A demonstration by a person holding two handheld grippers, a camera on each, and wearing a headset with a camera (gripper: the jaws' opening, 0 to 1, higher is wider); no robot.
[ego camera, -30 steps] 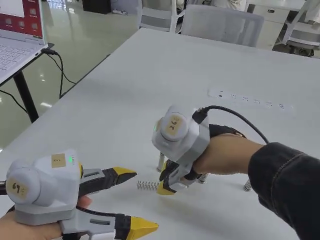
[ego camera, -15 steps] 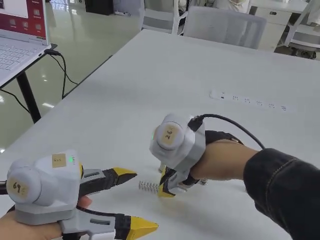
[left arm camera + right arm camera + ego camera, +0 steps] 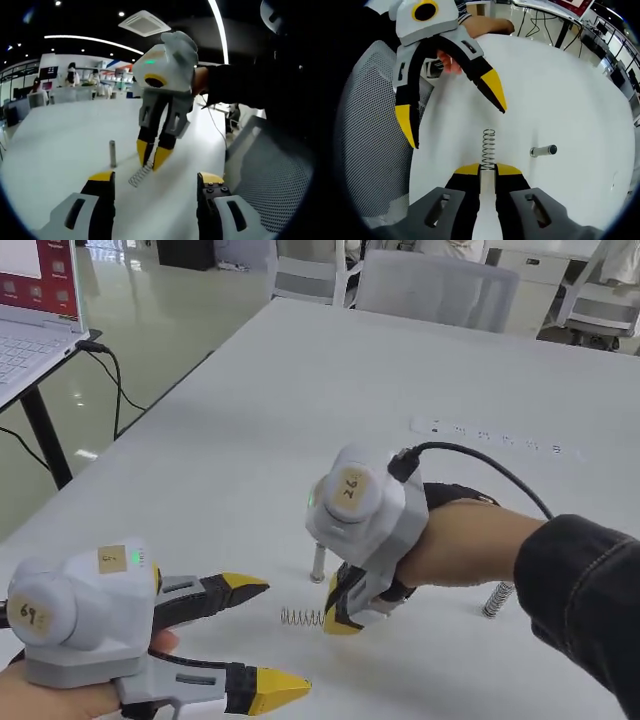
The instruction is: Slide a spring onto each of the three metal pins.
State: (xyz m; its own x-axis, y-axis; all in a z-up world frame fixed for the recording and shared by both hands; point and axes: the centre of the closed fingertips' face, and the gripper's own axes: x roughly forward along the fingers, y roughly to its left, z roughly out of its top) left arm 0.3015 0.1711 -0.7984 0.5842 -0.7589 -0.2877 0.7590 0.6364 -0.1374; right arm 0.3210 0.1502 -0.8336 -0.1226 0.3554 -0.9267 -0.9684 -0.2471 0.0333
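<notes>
Broadly, the white table (image 3: 300, 390) is the work surface, and both grippers sit low over its near edge. The left gripper (image 3: 258, 640) hovers at the near left with its jaws spread wide and nothing between them. It points at the work, and I judge it stands by as a spare hand to steady things if needed. The right gripper (image 3: 340, 618) sits at centre, tipped down toward the table. Its jaws are clamped on one end of the spring (image 3: 300, 617), which leaves the rest of the coil free to thread. A bare pin (image 3: 318, 562) stands upright just beyond those jaws and is likely the target of this step. A second pin (image 3: 495, 598), by the sleeve (image 3: 580, 590), already wears a coil, so part of the task looks done. The spring juts roughly level from the right jaws toward the left gripper, close to the table and near the bare pin but not over it. Its open end would have to swing up and over the pin's top.
</notes>
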